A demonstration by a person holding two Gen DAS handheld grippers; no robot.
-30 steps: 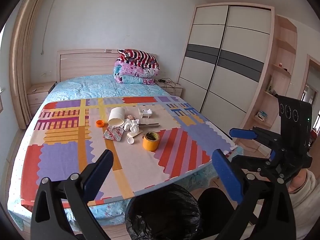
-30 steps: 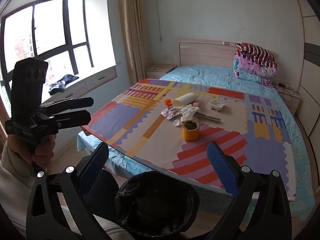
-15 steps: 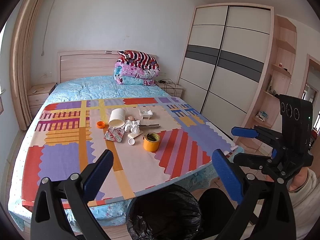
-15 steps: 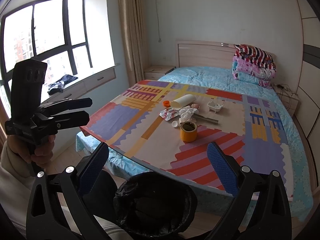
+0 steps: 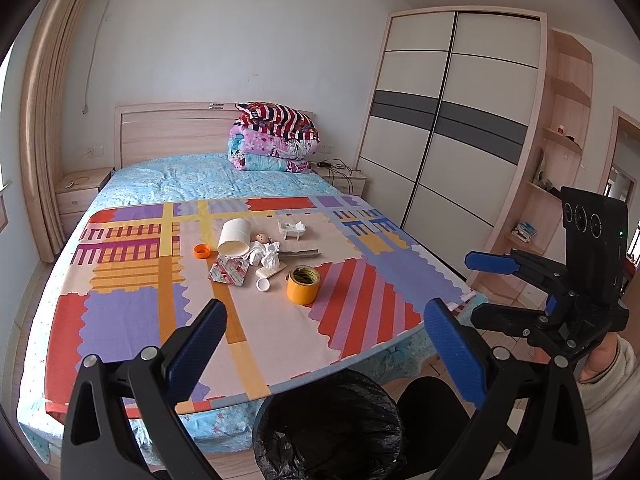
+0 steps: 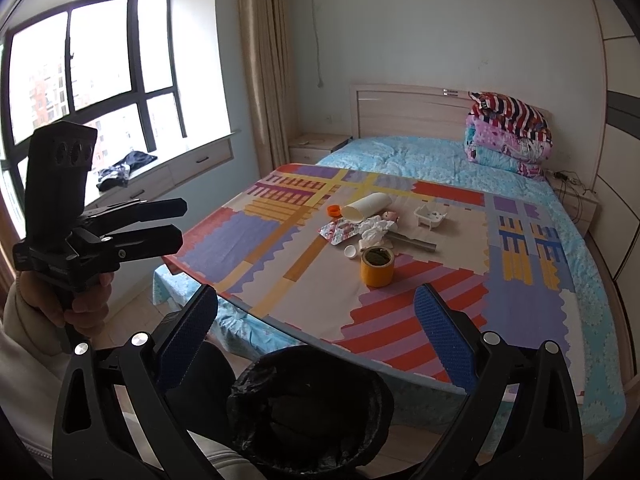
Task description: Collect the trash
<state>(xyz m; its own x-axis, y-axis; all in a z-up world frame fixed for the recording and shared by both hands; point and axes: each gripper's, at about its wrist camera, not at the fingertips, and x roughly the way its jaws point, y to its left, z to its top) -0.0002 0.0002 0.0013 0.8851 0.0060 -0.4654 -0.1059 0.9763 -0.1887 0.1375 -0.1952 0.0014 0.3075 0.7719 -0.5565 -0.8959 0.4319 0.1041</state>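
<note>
A pile of trash lies mid-mat on the bed: a white paper roll [image 5: 234, 236], an orange cap [image 5: 202, 251], a foil wrapper [image 5: 228, 274], crumpled tissue [image 5: 269, 254], a white cap [image 5: 263, 285] and an orange tape roll [image 5: 303, 284]. A black-lined bin [image 5: 332, 424] stands at the bed's foot, also in the right wrist view [image 6: 310, 408]. My left gripper [image 5: 326, 340] is open and empty above the bin. My right gripper [image 6: 316, 330] is open and empty beside it.
The colourful mat [image 5: 132, 312] covers the bed's near half. A white tray [image 5: 292, 230] and a grey bar [image 5: 302, 255] lie by the pile. Folded quilts [image 5: 276, 144] sit at the headboard. A wardrobe [image 5: 452, 128] stands right, a window bench [image 6: 160, 172] left.
Both grippers have drawn back and risen slightly, so the bed and trash pile look a little farther away. Both stay open and empty.
</note>
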